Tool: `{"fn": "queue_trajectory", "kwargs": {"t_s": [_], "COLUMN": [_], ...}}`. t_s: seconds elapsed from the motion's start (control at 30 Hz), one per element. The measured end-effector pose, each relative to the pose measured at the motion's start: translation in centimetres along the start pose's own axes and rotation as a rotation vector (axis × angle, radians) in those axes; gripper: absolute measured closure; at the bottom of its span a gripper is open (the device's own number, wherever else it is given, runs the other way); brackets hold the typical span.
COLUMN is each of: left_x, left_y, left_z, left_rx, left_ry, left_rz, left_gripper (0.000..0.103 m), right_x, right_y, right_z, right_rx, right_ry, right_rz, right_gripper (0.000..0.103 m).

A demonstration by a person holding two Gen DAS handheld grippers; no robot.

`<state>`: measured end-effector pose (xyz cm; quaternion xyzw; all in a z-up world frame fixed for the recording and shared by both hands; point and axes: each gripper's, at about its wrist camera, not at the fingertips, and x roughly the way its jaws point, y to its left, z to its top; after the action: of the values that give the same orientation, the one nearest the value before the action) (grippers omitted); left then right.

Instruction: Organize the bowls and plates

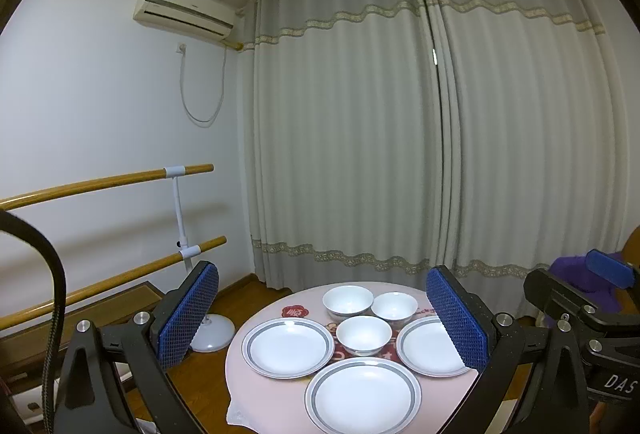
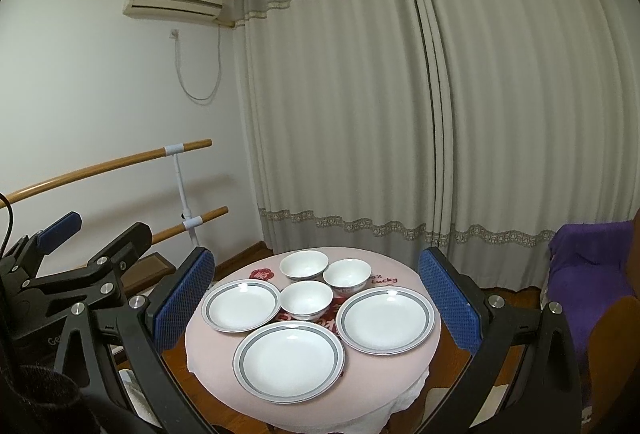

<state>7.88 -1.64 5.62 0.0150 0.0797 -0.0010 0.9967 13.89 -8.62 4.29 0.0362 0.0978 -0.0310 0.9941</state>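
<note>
We hold left claw point(image 1: 322, 318) and right claw point(image 2: 316, 308) spread, empty, above the table point(image 2: 400, 366); plates ring three bowls, unstacked.

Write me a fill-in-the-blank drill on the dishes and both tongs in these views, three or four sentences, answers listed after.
1. The round table holds three bowls and ____ plates.
2. Each plate, such as the nearest plate, has a ____ band around its rim.
3. The left tongs and right tongs both stand ____, holding nothing.
4. The middle bowl sits nearer the camera than the other ____ bowls.

Missing words: three; grey; open; two
</note>
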Motion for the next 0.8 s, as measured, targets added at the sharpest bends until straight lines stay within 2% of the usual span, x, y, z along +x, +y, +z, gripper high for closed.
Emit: {"fn": "queue_trajectory", "kwargs": {"t_s": [0.8], "left_x": [0.25], "left_y": [0.07], "left_z": [0.1], "left_rx": [0.0], "left_ry": [0.002], "left_rz": [0.001], "left_gripper": [0.001], "right_x": [0.44], "right_y": [0.13], "right_z": [0.42], "right_rx": [0.002], "right_ry": [0.003], "right_rz": [-0.001], "right_gripper": [0.0]}}
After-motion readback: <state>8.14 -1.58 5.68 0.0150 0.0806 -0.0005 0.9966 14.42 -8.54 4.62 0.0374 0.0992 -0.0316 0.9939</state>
